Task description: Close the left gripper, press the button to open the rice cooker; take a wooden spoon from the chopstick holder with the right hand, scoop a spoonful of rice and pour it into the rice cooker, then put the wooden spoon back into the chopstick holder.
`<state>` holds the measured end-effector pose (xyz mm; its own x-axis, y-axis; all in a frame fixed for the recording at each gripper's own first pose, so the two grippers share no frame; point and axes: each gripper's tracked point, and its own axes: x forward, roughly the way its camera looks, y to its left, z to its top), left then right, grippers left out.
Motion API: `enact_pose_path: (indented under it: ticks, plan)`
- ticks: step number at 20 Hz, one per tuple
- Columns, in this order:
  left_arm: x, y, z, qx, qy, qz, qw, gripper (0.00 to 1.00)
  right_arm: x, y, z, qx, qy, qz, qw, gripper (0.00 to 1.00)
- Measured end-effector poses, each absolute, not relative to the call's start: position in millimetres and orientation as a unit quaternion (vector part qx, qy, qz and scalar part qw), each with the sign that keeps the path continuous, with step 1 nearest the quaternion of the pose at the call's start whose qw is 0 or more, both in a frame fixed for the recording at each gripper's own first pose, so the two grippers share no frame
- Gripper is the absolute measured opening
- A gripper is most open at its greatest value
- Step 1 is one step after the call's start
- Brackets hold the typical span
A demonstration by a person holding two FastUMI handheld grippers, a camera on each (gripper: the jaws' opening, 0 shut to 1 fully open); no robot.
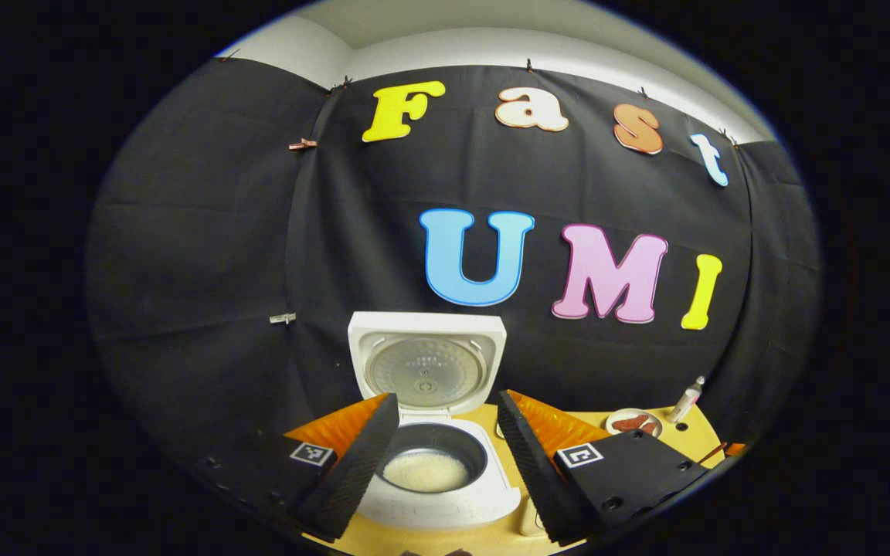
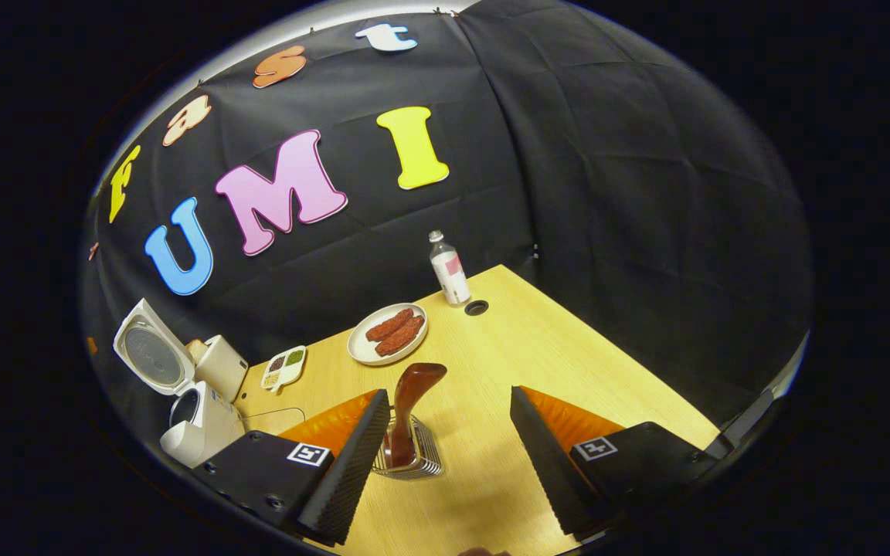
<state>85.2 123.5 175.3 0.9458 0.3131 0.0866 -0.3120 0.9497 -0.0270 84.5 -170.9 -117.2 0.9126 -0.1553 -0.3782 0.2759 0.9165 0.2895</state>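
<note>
The white rice cooker (image 1: 445, 506) stands with its lid (image 1: 427, 363) raised upright, and white rice (image 1: 424, 471) lies in its dark inner pot. My left gripper (image 1: 446, 398) is open, its fingers either side of the pot and nothing between them. In the right gripper view the cooker (image 2: 198, 421) sits at the far left of the table. A brown wooden spoon (image 2: 414, 394) stands upright in the wire chopstick holder (image 2: 420, 457). My right gripper (image 2: 449, 394) is open just behind the holder; the spoon is near its left finger, untouched.
On the wooden table (image 2: 568, 363) are a plate of sausages (image 2: 387, 333), a small bottle (image 2: 450, 270), a sectioned dish (image 2: 284, 367) and a white box (image 2: 221, 363) beside the cooker. The plate (image 1: 634, 422) and bottle (image 1: 686, 400) lie right of the cooker.
</note>
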Motion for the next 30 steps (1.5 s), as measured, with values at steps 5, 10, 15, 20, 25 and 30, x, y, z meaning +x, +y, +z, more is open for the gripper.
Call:
enact_pose_path:
  ticks: [5, 10, 15, 20, 25, 30]
  plan:
    - [117, 167, 222, -0.011, -0.062, 0.176, 0.982, 0.89, 58, -177, -92, 0.139, 0.150, -0.130, 0.970, 0.98]
    - [161, 210, 249, -0.003, -0.058, 0.178, 0.982, 0.89, 37, -175, -74, 0.106, 0.132, -0.140, 0.976, 0.98]
    - [213, 238, 258, 0.002, -0.044, 0.155, 0.987, 0.89, 17, -165, -59, 0.067, 0.123, -0.146, 0.979, 0.98]
    - [270, 242, 257, 0.056, -0.028, 0.125, 0.990, 0.89, 1, -148, -56, 0.039, 0.126, -0.150, 0.980, 0.98]
    - [315, 233, 230, 0.067, 0.007, 0.119, 0.991, 0.89, -8, -126, -64, 0.028, 0.130, -0.136, 0.982, 0.99]
    - [321, 230, 214, 0.037, 0.030, 0.122, 0.991, 0.95, -14, -112, -76, 0.034, 0.140, -0.120, 0.982, 0.99]
